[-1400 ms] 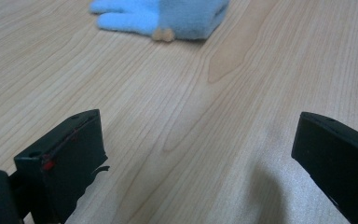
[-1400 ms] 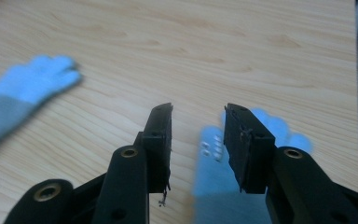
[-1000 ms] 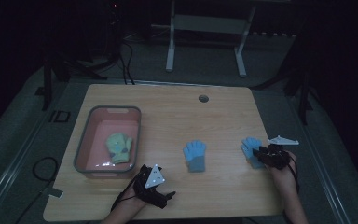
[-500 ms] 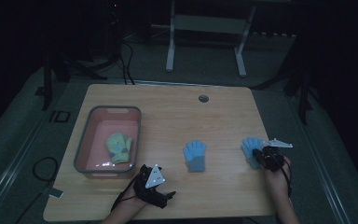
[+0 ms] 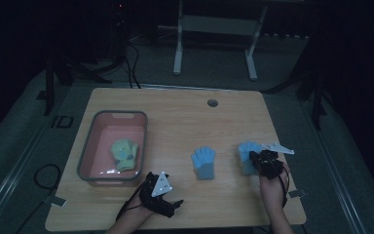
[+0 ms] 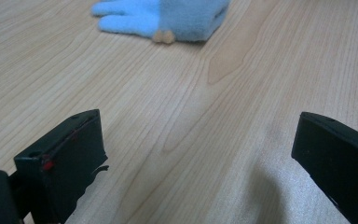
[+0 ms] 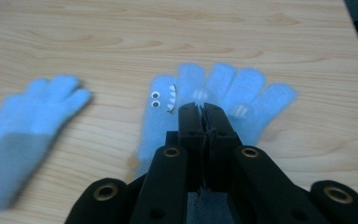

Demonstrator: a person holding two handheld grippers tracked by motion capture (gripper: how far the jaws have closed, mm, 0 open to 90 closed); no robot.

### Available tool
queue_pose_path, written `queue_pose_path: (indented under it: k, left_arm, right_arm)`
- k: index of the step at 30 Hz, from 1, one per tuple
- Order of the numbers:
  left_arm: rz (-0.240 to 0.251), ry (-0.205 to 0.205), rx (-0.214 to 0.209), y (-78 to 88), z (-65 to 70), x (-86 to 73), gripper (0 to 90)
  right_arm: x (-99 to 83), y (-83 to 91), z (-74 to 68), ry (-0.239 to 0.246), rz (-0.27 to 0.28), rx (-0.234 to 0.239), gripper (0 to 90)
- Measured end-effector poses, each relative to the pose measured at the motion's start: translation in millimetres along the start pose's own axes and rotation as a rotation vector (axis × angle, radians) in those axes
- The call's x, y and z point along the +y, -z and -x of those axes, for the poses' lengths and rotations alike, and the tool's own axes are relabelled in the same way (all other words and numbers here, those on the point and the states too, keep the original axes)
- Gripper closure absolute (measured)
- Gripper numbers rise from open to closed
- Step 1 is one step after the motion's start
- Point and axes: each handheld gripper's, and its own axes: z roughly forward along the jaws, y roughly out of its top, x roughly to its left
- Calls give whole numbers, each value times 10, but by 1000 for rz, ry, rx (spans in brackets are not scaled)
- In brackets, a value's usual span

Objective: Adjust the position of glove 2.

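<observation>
My right gripper has just shut its jaws on the shark-face blue glove, which lies far right of the pink tub, fingers pointing away from me along the jaws. My left gripper, jaws apart and empty, sits just right of the tub's near corner, so the tub lies leftward, past the other blue glove.

The bench is pale wood with a plain grain and a smooth, faintly sheened finish. Both blue gloves, the one with stuck-on eyes and teeth and its grey-cuffed partner, look like soft, fuzzy knit cloth, as does the greenish glove lying in the pink tub, whose smooth plastic walls catch small glossy highlights. The right tongs and left tongs are matt black hard plastic with small brass-coloured metal fittings.
</observation>
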Motion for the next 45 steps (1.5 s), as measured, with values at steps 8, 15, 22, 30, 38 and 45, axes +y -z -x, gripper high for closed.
queue_pose_path:
  k: [8,15,22,30,38,45]
  left_arm:
    - [6,0,-2,7,6,3,28]
    - [11,-7,-2,9,8,0,28]
    - [10,-4,-4,4,11,0,28]
    - [12,-5,-4,9,10,-4,28]
    - [3,-21,1,5,16,-8,28]
    - [0,-22,1,-2,14,-6,28]
  right_arm:
    - [-40,-136,-327,19,-15,23,873]
    - [-128,-297,-439,58,-60,17,868]
    - [-173,-432,-431,56,-103,22,847]
    - [-190,-454,-398,61,-113,39,728]
    - [-131,-342,-255,64,-106,94,675]
    - [-76,-218,-121,174,-69,149,659]
